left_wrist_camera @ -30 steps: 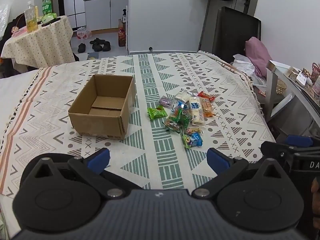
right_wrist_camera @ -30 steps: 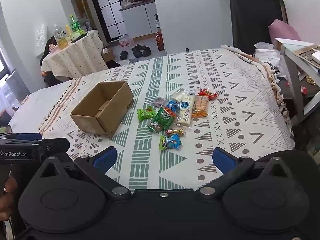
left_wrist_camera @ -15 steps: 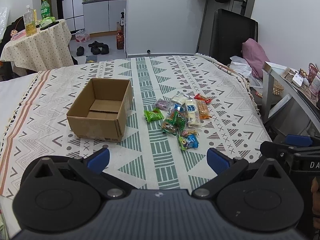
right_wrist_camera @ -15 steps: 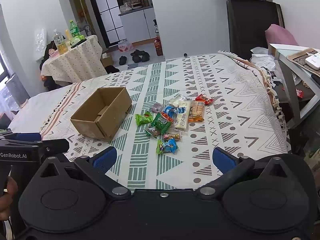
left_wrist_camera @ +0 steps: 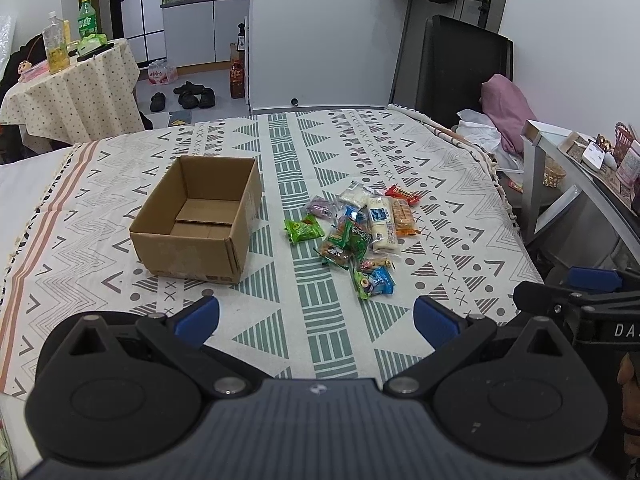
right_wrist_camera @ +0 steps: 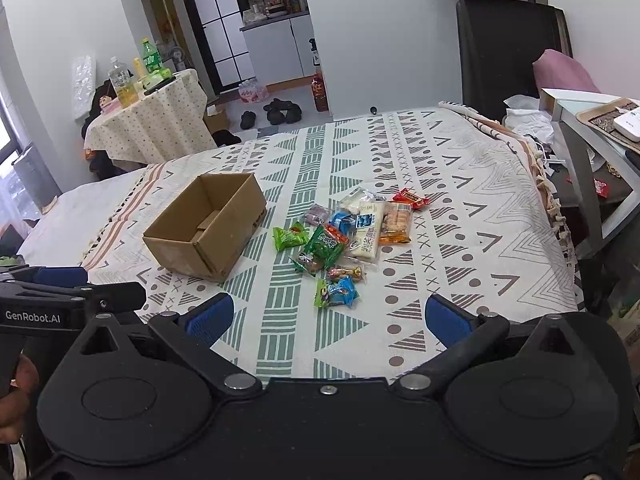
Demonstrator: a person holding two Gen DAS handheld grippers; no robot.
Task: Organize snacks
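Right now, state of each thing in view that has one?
brown cardboard box: open, upright, empty
pile of wrapped snacks: loose on the patterned bedspread, none boxed
left gripper: open, holding nothing
right gripper: open, holding nothing

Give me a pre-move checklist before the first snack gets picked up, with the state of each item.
1. Cardboard box open and upright on the patterned cloth: ok.
2. Box has room; only its bare floor shows inside: ok.
3. Snack pile lies beside the box, apart from it, nothing covering it: ok.
4. Left gripper open and holding nothing: ok.
5. Right gripper open and holding nothing: ok.
6. Nearest packet, the blue and green one, lies apart from the pile's overlapping packets: ok. Whether it is within reach: cannot tell.
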